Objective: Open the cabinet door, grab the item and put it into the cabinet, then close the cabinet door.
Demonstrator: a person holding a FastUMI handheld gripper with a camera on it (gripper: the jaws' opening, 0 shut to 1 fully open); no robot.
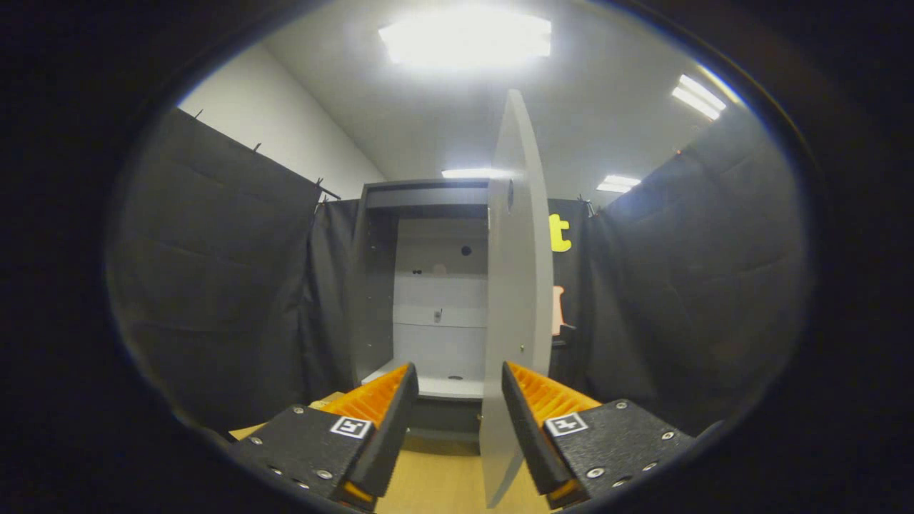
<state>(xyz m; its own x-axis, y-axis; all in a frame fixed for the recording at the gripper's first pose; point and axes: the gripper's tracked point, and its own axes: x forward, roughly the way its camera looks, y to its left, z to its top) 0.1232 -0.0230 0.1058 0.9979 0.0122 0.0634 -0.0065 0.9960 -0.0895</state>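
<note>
Two fingers [457, 400] spread apart, holding nothing, cabinet door [518, 285] edge between them, wooden tabletop [435, 485], ceiling lights [464, 36].

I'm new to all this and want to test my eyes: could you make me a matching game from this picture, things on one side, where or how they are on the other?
Things:
1. cabinet door
2. tongs
3. cabinet
4. wooden tabletop

States:
A. spread apart, gripping nothing
B. swung open, edge-on between the fingers
C. beneath the fingers
D. grey, standing beyond the fingers

Pairs: 1-B, 2-A, 3-D, 4-C
</note>
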